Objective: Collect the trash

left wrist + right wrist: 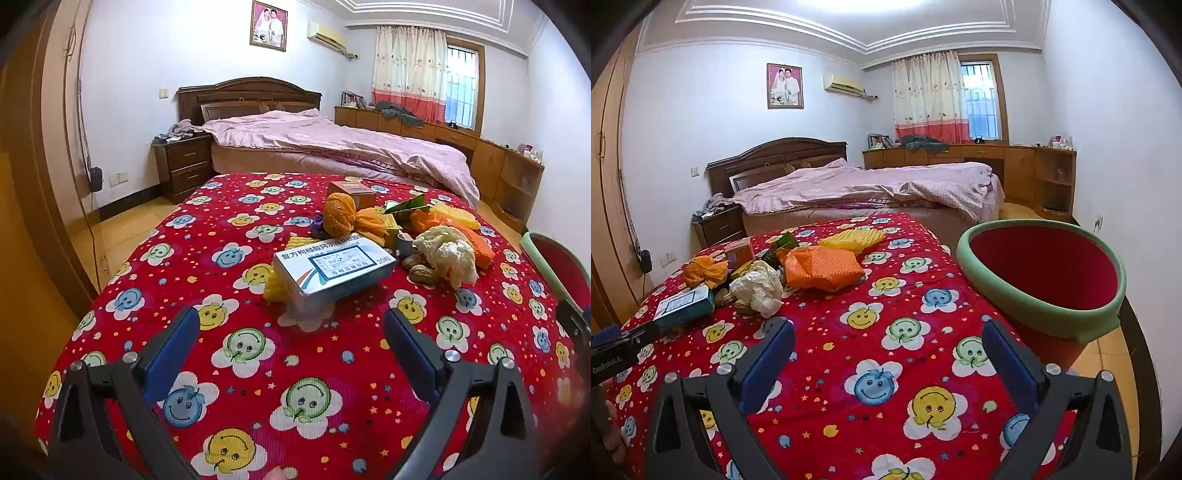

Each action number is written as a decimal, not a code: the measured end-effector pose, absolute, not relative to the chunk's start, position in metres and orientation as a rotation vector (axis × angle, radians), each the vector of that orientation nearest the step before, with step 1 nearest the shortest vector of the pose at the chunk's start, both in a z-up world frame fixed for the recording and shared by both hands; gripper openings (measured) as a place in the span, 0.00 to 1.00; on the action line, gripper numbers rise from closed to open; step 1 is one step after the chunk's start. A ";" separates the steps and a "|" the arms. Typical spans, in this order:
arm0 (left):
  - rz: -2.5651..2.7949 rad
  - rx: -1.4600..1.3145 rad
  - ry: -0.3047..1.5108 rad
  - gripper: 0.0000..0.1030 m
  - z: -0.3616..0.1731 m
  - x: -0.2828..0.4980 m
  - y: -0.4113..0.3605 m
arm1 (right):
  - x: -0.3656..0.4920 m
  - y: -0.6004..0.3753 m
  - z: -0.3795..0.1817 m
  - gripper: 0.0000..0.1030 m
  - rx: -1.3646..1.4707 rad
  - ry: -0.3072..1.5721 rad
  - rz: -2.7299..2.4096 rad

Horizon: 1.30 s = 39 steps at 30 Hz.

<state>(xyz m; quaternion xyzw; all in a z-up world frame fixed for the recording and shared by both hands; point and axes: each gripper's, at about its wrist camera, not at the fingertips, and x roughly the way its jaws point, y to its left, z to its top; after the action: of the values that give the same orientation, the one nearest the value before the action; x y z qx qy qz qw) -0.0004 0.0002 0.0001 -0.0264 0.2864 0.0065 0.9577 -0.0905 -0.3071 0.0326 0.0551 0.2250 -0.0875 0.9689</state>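
I have both tools over the red smiley cloth (229, 206). My left gripper (291, 328) hangs with its fingers spread wide and nothing between them — the white medicine box (332, 269) lies just beyond it. Right of the box sits the rest of the trash: an orange bag (343, 218), some peanuts (421, 275) and a crumpled white bag (448, 254), all bunched together. Further right of the box, my right gripper (888, 343) is also wide open and empty above bare cloth. Right of everything, off the cloth's edge, stands the red bin (1045, 266) with its green rim.
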 end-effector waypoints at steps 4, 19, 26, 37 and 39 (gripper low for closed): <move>0.012 -0.059 0.581 0.96 0.000 -0.002 0.002 | -0.090 -0.307 0.033 1.00 0.105 0.453 -0.178; 0.015 -0.047 0.591 0.96 0.000 0.000 0.000 | -0.090 -0.306 0.033 1.00 0.104 0.453 -0.177; 0.014 -0.047 0.591 0.96 0.000 0.000 0.000 | -0.090 -0.306 0.033 1.00 0.104 0.454 -0.178; 0.015 -0.048 0.592 0.96 0.000 0.000 0.000 | -0.091 -0.306 0.033 1.00 0.105 0.454 -0.177; 0.015 -0.048 0.591 0.96 0.000 0.000 0.000 | -0.090 -0.306 0.033 1.00 0.104 0.454 -0.178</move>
<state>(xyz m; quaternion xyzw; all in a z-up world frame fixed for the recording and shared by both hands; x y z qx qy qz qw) -0.0001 0.0002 0.0001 -0.0236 0.2912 0.0075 0.9563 -0.0905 -0.3062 0.0326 0.0517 0.2247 -0.0878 0.9691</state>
